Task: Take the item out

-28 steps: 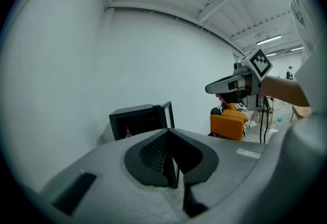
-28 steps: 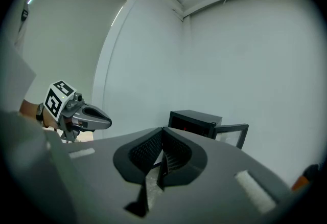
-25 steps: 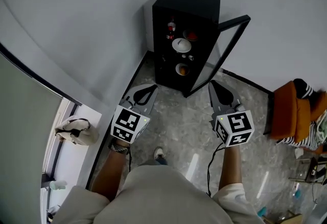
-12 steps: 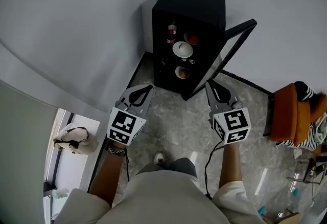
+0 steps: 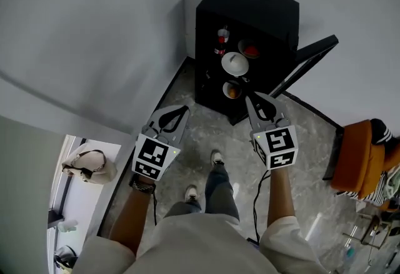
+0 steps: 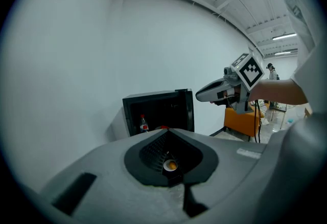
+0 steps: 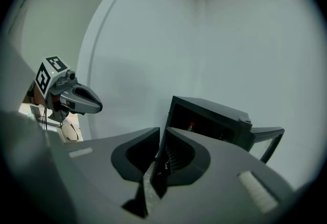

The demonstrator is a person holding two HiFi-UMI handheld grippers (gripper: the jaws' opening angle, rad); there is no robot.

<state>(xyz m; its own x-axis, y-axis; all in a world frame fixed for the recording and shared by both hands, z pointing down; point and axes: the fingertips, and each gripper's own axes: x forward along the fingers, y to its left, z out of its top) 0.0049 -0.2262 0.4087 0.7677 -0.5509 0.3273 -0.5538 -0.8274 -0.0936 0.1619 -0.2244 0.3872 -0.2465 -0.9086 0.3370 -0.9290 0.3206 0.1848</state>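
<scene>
Fingers (image 7: 177, 154) on my right gripper (image 5: 249, 99) are parting, a slim gap with nothing in it; my left gripper (image 5: 185, 108) stays pinched shut, empty. I've stepped closer: the white bowl (image 5: 235, 64) sits inside the black cabinet (image 5: 250, 4), now near my right tips.

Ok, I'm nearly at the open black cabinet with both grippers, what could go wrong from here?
The open glass door stands close beside the right gripper; a sideways move could knock it.
The white bowl, red-capped bottle and small bowl holding something orange sit close together inside, so reaching one may tip another.
The right gripper's jaws are only just opening, empty; the left gripper is shut: likely too narrow for a bowl.
</scene>
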